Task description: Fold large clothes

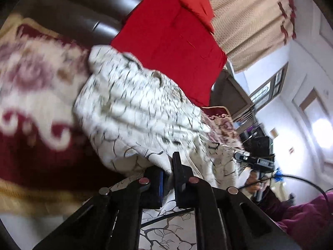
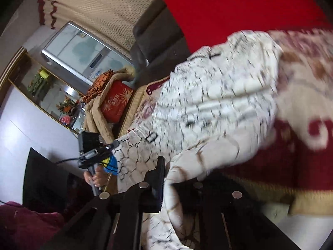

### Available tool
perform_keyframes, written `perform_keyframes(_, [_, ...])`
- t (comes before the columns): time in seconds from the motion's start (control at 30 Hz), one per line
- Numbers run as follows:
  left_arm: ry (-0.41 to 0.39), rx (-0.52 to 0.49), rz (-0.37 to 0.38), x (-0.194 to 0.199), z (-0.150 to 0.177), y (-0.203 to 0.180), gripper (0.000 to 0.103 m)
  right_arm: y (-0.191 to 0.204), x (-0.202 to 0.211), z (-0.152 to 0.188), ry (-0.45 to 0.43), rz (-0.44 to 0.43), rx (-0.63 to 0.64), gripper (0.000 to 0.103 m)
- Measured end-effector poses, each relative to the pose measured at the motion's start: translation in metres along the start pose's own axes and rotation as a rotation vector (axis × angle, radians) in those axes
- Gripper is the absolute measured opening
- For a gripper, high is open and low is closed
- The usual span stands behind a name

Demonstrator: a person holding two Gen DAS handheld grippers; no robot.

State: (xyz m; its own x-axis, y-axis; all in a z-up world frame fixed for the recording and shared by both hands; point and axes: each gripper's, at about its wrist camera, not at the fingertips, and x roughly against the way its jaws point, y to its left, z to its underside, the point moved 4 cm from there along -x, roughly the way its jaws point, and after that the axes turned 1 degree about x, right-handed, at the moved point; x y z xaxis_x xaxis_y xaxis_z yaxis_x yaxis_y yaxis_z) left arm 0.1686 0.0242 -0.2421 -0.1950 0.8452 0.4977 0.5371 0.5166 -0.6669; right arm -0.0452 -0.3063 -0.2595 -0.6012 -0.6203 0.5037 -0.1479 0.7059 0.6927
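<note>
The left hand-held gripper (image 1: pixel 169 166) and right hand-held gripper (image 2: pixel 166 173) each pinch an edge of the white patterned garment (image 1: pixel 135 108), which drapes ahead over the red-and-cream blanket (image 1: pixel 31 83).

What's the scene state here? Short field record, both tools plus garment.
garment: white garment with black crackle print, bunched, partly lifted
surface: red and cream patterned blanket on a dark sofa
left tool: shut on the garment's edge
right tool: shut on the garment's edge
behind: red cushion, beige curtain
fold status: not yet folded
image quality: garment blurred in both views
</note>
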Motion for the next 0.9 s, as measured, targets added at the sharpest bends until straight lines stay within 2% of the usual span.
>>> perform_keyframes(0.07, [0.027,-0.025,-0.012,-0.014,-0.011,-0.002,0.008,-0.003,-0.012,-0.013,0.000,-0.005,0.000,0.011])
perform_keyframes(0.13, [0.110,-0.007,-0.014,-0.032,-0.013,0.003,0.008,-0.010,-0.022,-0.018,0.031,0.031,0.004,0.011])
perform_keyframes(0.2, [0.203,0.011,-0.058,-0.046,-0.003,0.013,0.009,-0.017,-0.035,-0.012,0.093,0.046,-0.013,0.011])
perform_keyframes(0.27, [0.292,0.026,-0.096,-0.059,0.013,0.022,0.017,-0.022,-0.037,-0.001,0.135,0.060,-0.008,0.011])
perform_keyframes(0.3, [0.323,0.038,-0.105,-0.062,0.019,0.025,0.037,-0.023,-0.037,0.005,0.147,0.064,-0.001,0.012])
perform_keyframes(0.33, [0.350,0.050,-0.117,-0.064,0.025,0.028,0.065,-0.024,-0.035,0.009,0.154,0.061,-0.003,0.015])
perform_keyframes(0.4, [0.388,0.063,-0.134,-0.062,0.039,0.033,0.087,-0.028,-0.031,0.014,0.174,0.036,-0.041,0.015])
perform_keyframes(0.43, [0.395,0.060,-0.133,-0.061,0.044,0.032,0.087,-0.029,-0.029,0.015,0.182,0.029,-0.053,0.017])
perform_keyframes(0.5, [0.401,0.038,-0.147,-0.059,0.050,0.031,0.087,-0.030,-0.026,0.015,0.196,0.027,-0.063,0.030])
perform_keyframes(0.53, [0.396,0.021,-0.158,-0.058,0.051,0.028,0.087,-0.029,-0.026,0.016,0.210,0.025,-0.066,0.051])
perform_keyframes(0.57, [0.384,-0.003,-0.174,-0.057,0.051,0.026,0.087,-0.030,-0.026,0.019,0.231,0.029,-0.074,0.079])
perform_keyframes(0.6, [0.372,-0.023,-0.185,-0.056,0.048,0.023,0.087,-0.030,-0.027,0.022,0.239,0.043,-0.085,0.084])
perform_keyframes(0.63, [0.365,-0.037,-0.190,-0.057,0.046,0.021,0.081,-0.031,-0.028,0.025,0.241,0.056,-0.086,0.083])
perform_keyframes(0.67, [0.363,-0.055,-0.189,-0.057,0.045,0.020,0.073,-0.031,-0.029,0.027,0.242,0.060,-0.068,0.075])
perform_keyframes(0.7, [0.377,-0.077,-0.198,-0.060,0.044,0.018,0.047,-0.030,-0.032,0.029,0.246,0.076,-0.040,0.067])
perform_keyframes(0.73, [0.395,-0.091,-0.212,-0.064,0.043,0.017,0.032,-0.030,-0.035,0.031,0.259,0.095,-0.020,0.039])
perform_keyframes(0.77, [0.413,-0.105,-0.225,-0.069,0.042,0.016,0.029,-0.028,-0.038,0.032,0.276,0.112,-0.004,0.027])
perform_keyframes(0.8, [0.416,-0.119,-0.223,-0.070,0.040,0.014,0.022,-0.026,-0.040,0.034,0.290,0.117,0.016,0.026])
perform_keyframes(0.83, [0.414,-0.135,-0.224,-0.068,0.038,0.011,0.014,-0.019,-0.038,0.033,0.279,0.124,0.051,0.020])
perform_keyframes(0.9, [0.388,-0.145,-0.220,-0.065,0.025,0.002,0.010,-0.004,-0.033,0.025,0.259,0.126,0.107,0.016])
